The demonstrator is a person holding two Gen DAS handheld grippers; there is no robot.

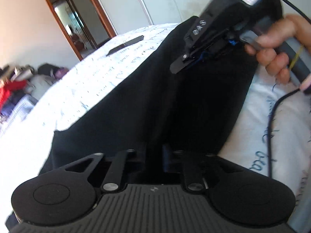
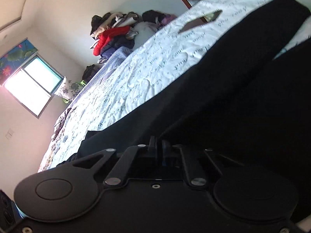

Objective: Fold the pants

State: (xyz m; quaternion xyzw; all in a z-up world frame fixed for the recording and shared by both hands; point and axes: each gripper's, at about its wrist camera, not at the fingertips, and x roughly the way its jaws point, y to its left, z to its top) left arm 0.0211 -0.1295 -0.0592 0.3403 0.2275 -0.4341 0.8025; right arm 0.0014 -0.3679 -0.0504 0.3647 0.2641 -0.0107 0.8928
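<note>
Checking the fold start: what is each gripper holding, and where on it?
Both appear shut on the black pants: the left gripper at the near edge, the right gripper likewise. Which part of the pants cannot be told.

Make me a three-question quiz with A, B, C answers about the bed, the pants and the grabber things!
1. Where does the phone lie?
A. on the bedspread
B. on the floor
C. on a chair

2. What colour are the pants?
A. red
B. black
C. white

3. How do the left gripper's jaws stand?
A. wide apart
B. nearly together at the pants' edge
C. holding the phone

Answers:
1 A, the flat dark phone rests on the printed bedspread beside the pants.
2 B, the cloth spread across the bed is black.
3 B, only a narrow gap shows between the jaws, right at the dark cloth.
</note>
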